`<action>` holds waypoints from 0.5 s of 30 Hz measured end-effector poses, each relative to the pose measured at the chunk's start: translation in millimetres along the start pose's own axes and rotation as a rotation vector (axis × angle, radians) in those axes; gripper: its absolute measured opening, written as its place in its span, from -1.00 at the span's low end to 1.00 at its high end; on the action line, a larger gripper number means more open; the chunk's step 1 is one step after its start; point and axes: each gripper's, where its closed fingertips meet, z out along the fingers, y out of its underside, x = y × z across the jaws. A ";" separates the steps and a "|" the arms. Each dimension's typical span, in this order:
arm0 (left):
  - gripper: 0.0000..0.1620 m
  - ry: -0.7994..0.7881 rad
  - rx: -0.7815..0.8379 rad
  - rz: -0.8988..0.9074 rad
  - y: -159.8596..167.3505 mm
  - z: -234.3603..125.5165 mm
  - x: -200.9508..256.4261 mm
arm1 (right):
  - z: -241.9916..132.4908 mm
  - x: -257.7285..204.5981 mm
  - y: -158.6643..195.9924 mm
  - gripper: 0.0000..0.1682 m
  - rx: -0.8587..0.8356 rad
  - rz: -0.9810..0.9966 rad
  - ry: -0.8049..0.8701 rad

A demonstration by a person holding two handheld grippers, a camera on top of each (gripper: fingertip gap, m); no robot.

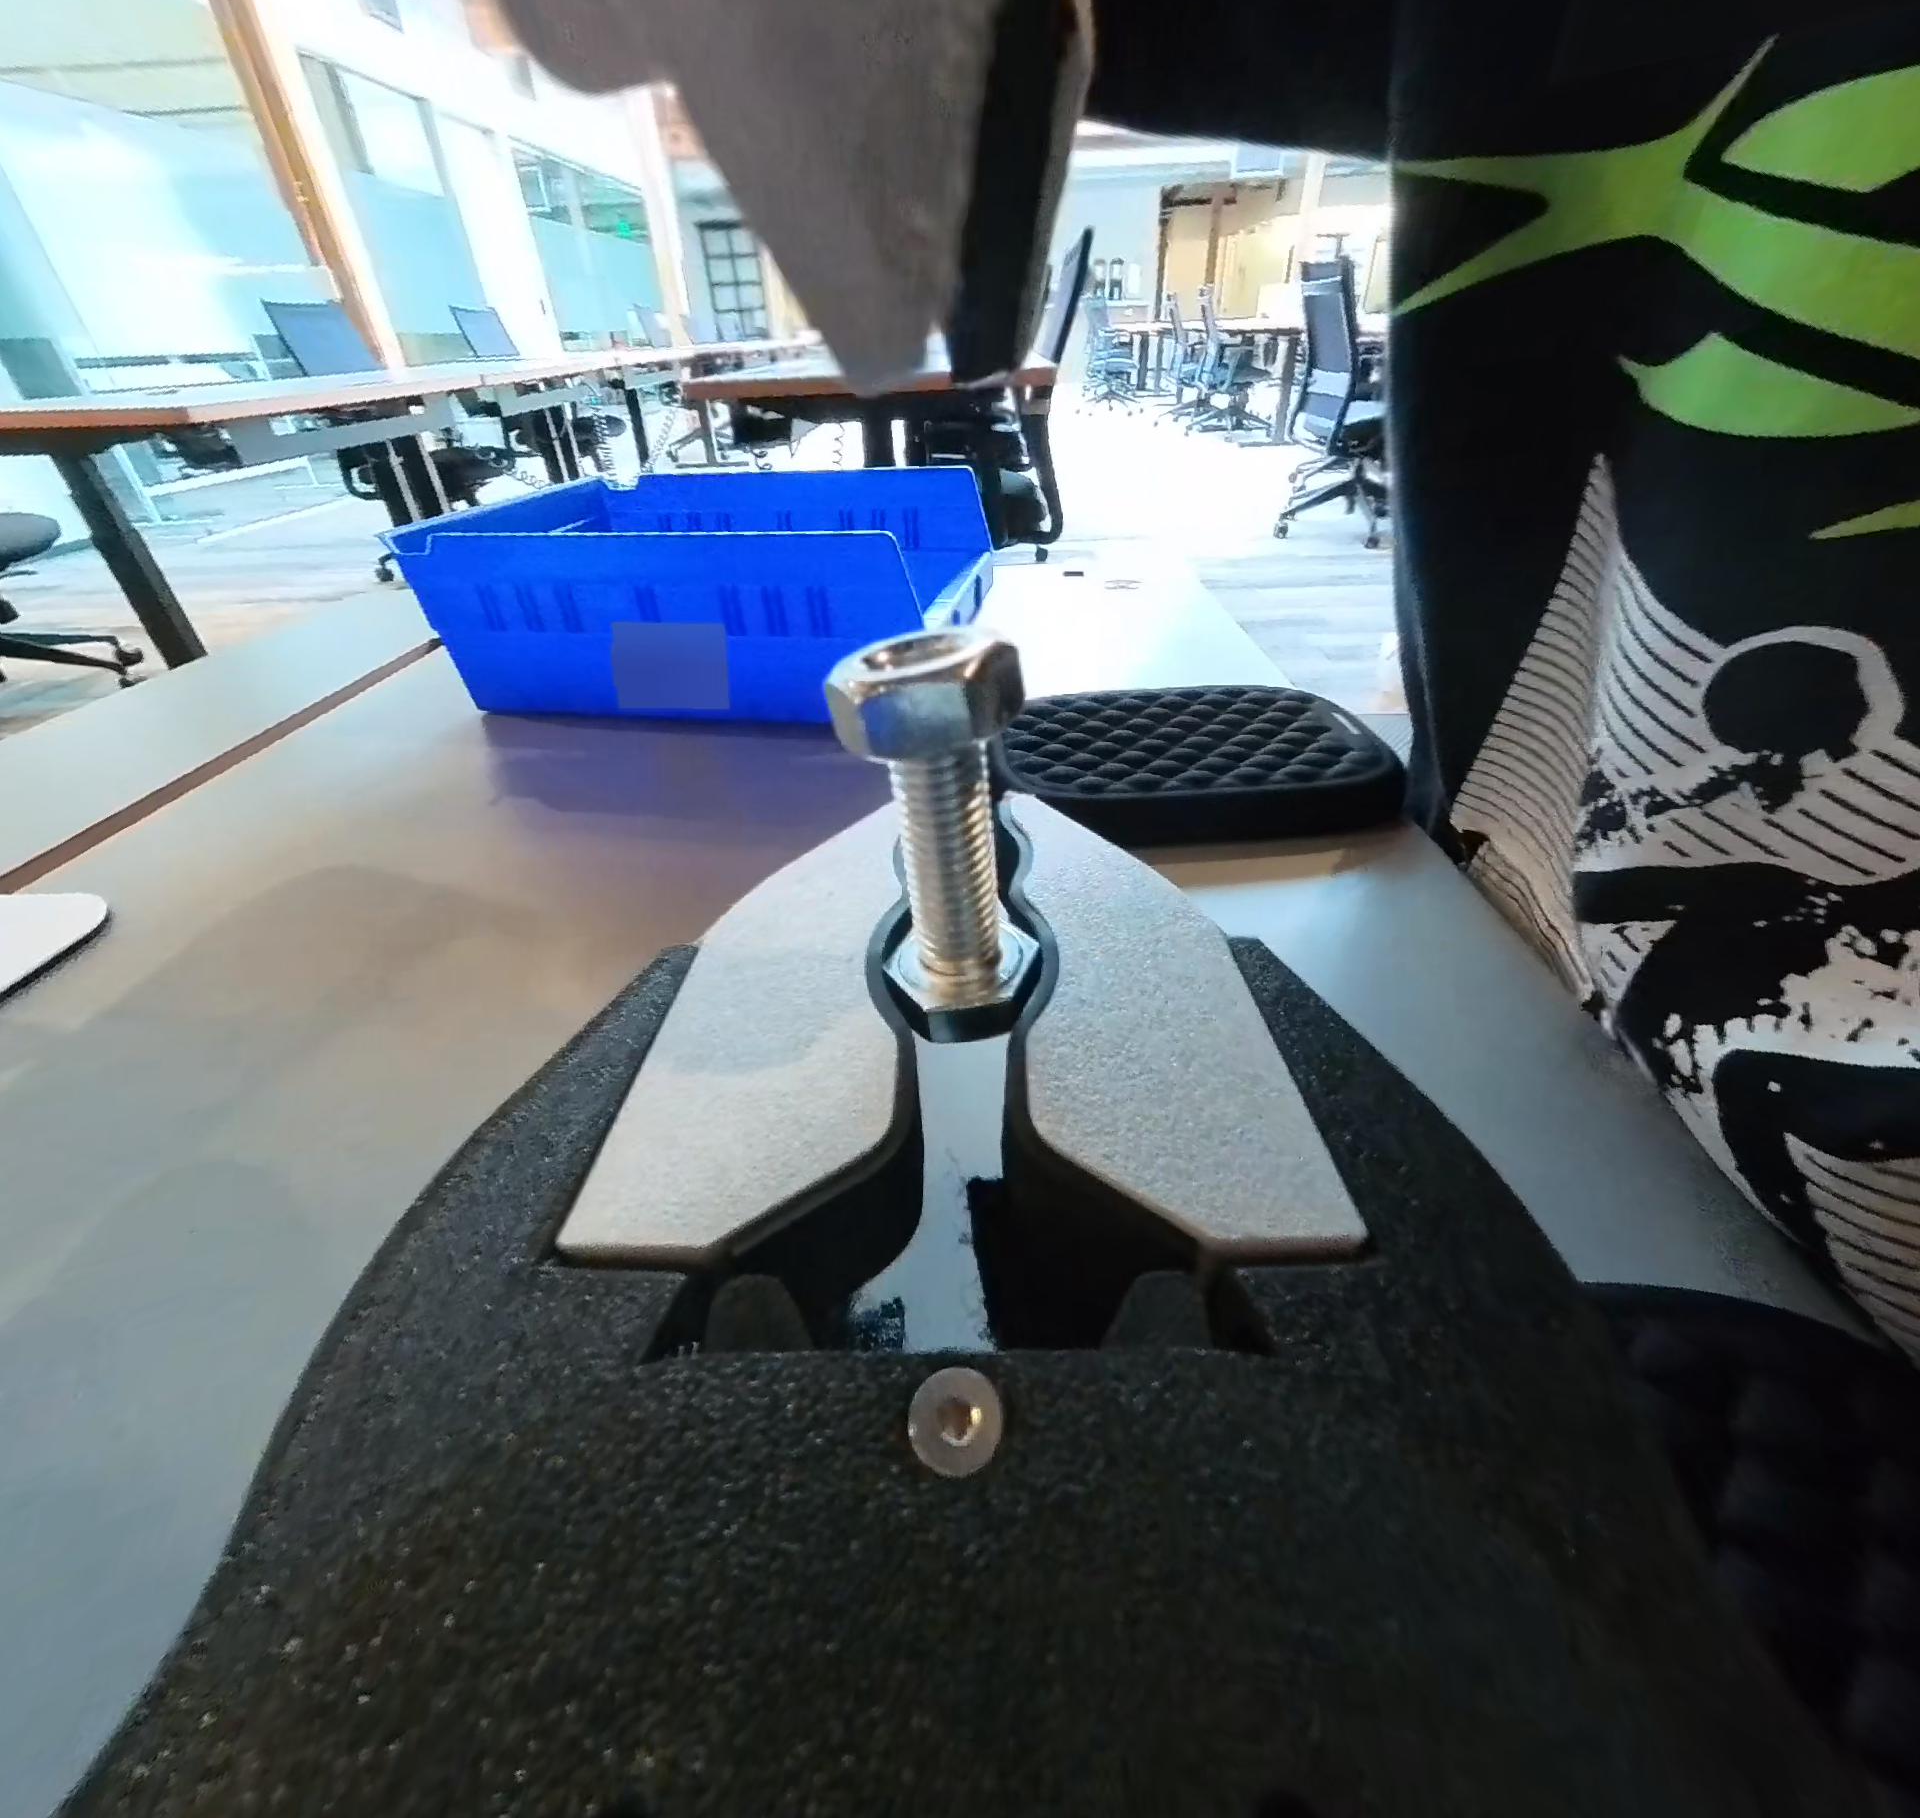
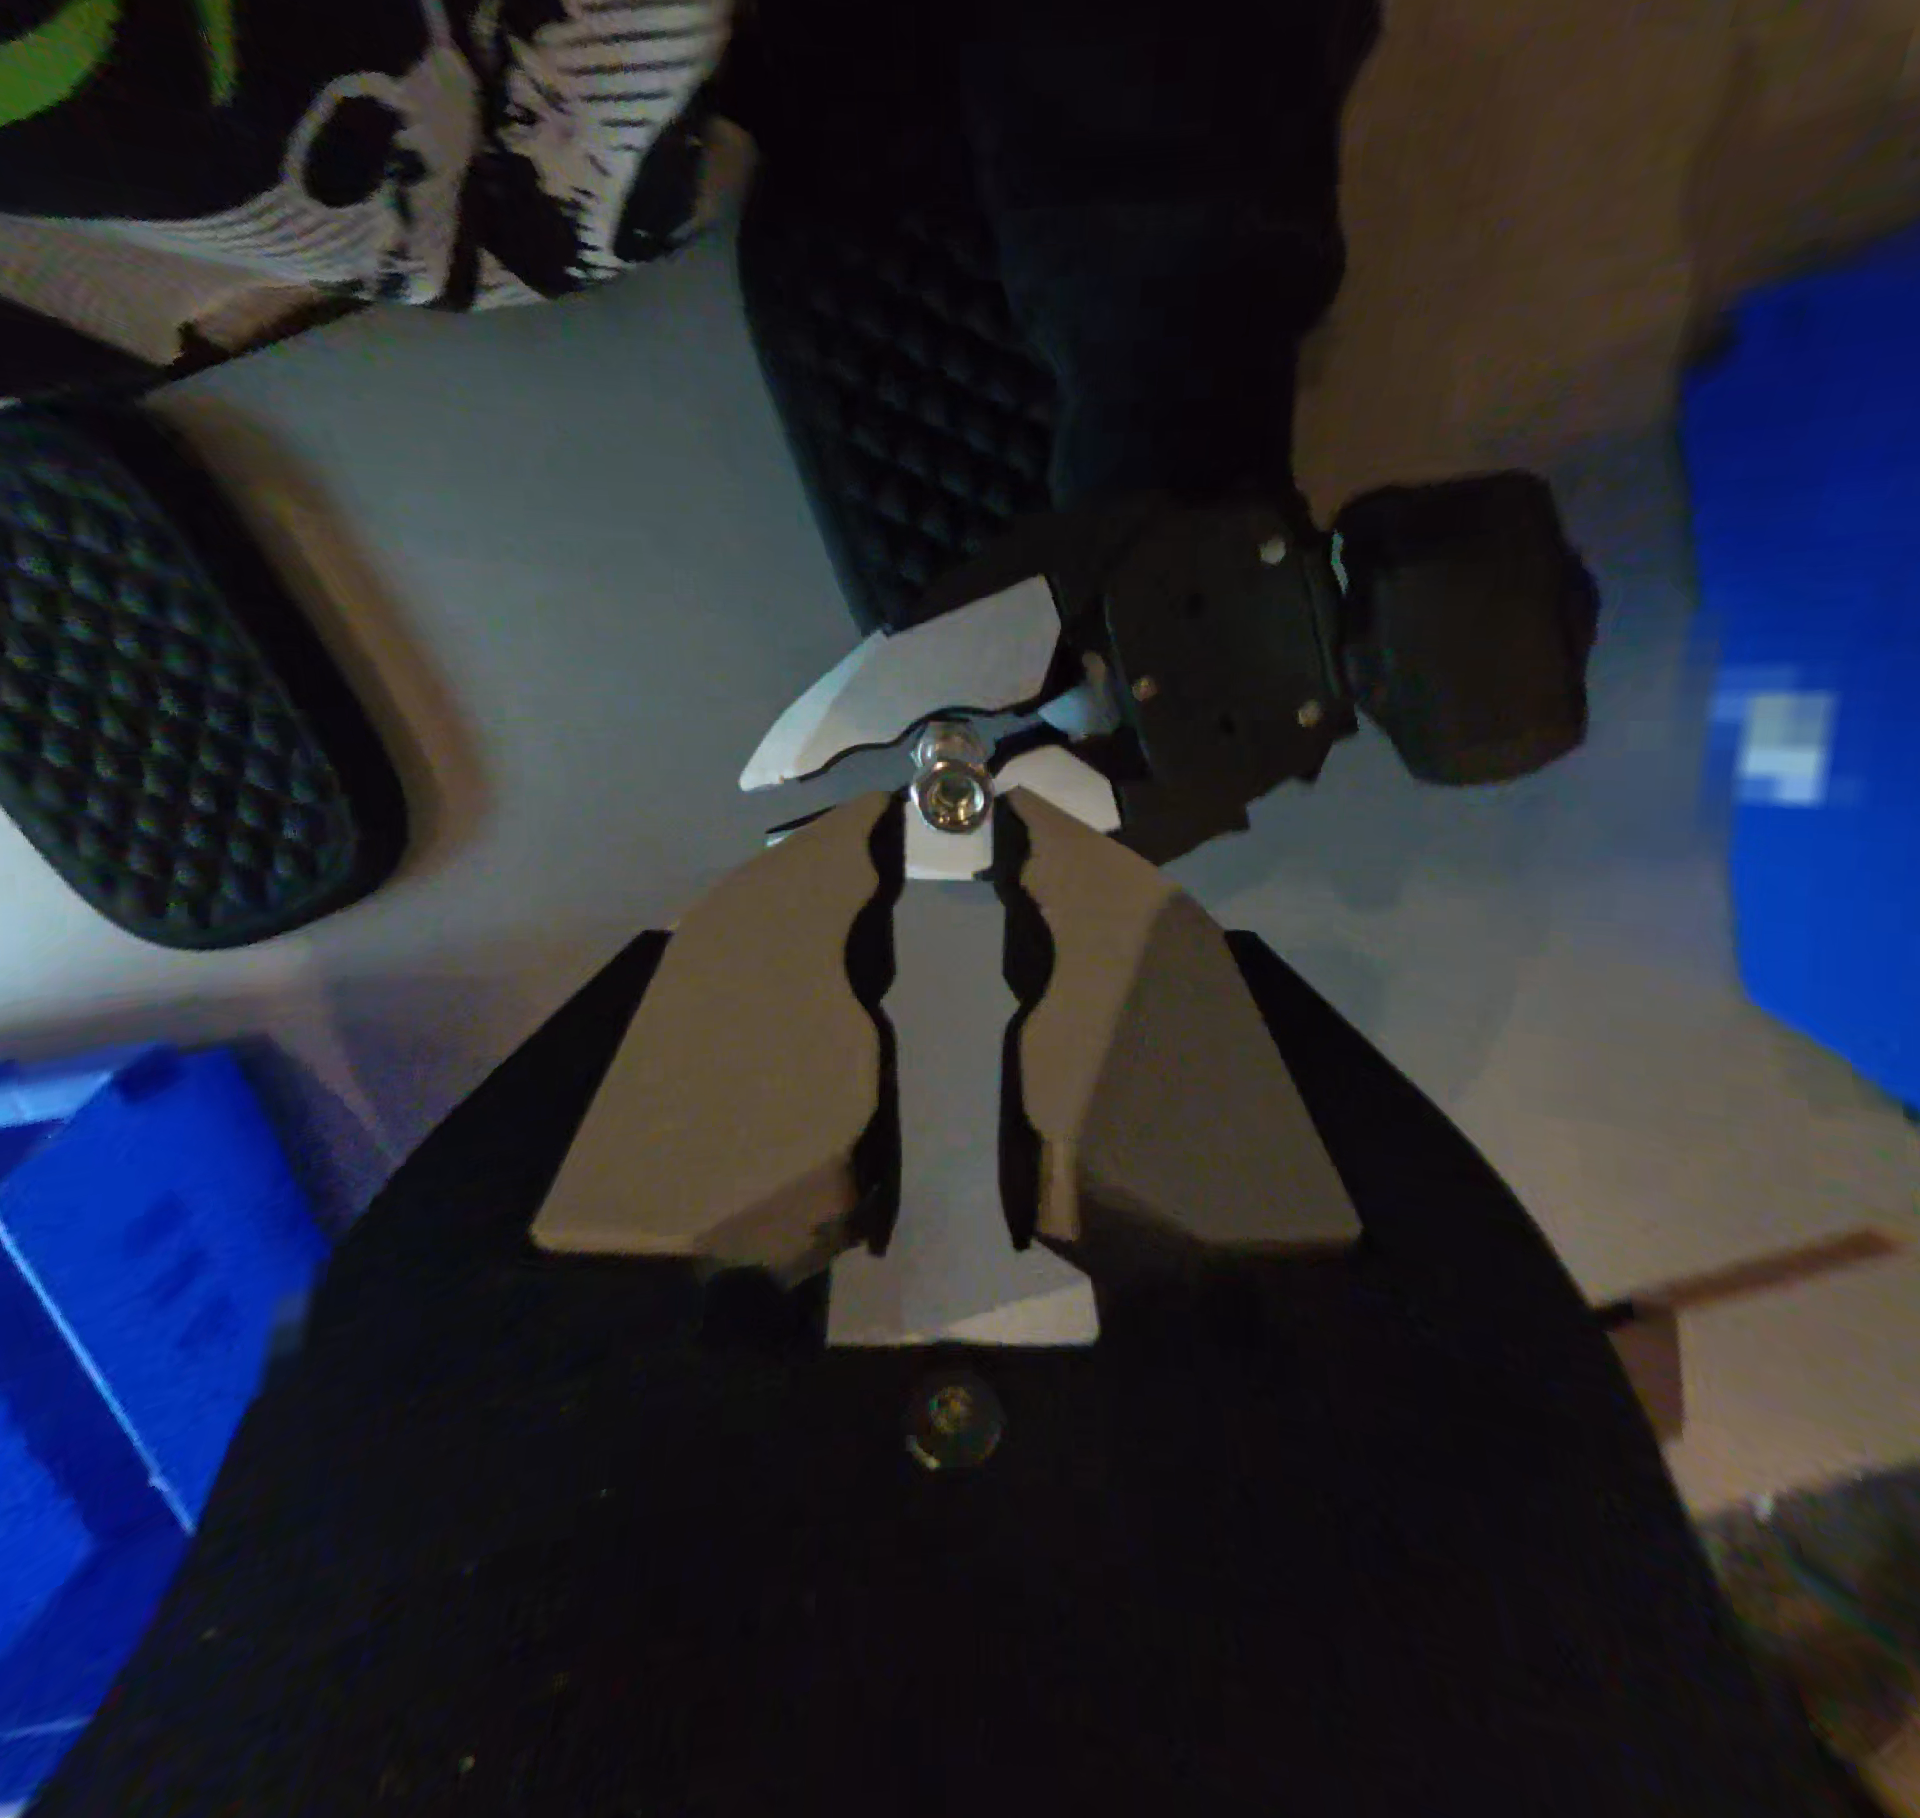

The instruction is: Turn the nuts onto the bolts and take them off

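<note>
A silver bolt [image 1: 948,875] stands upright, and my left gripper [image 1: 961,895] is shut on the hex part at its lower end. A silver hex nut [image 1: 925,693] sits at the top of the threaded shaft. My right gripper [image 1: 930,355] hangs point-down a short way above the nut and does not touch it. In the right wrist view I look straight down on the nut [image 2: 948,794]. The right gripper [image 2: 953,833] is open, and its tips stand to either side of the nut in that view. The left gripper [image 2: 935,742] shows beneath, clamped on the bolt.
A blue bin [image 1: 675,605] stands on the grey table [image 1: 312,989] behind the bolt, with a black textured pad [image 1: 1195,750] to its right. A person's printed shirt [image 1: 1714,833] is close on the right. Another blue bin [image 2: 104,1301] and a second pad [image 2: 156,677] show in the right wrist view. The tips of one gripper are about 9 cm away from the tips of the other.
</note>
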 end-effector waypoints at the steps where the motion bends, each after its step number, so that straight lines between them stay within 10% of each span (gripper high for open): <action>1: -0.86 0.005 0.000 0.001 -0.1 0.1 0.3 | 1.3 0.5 -1.2 -0.84 0.026 -0.016 -0.027; 15: -0.86 0.021 -0.002 0.001 -0.7 1.0 -0.4 | 22.9 -3.9 9.3 -0.80 -0.031 -0.185 -0.223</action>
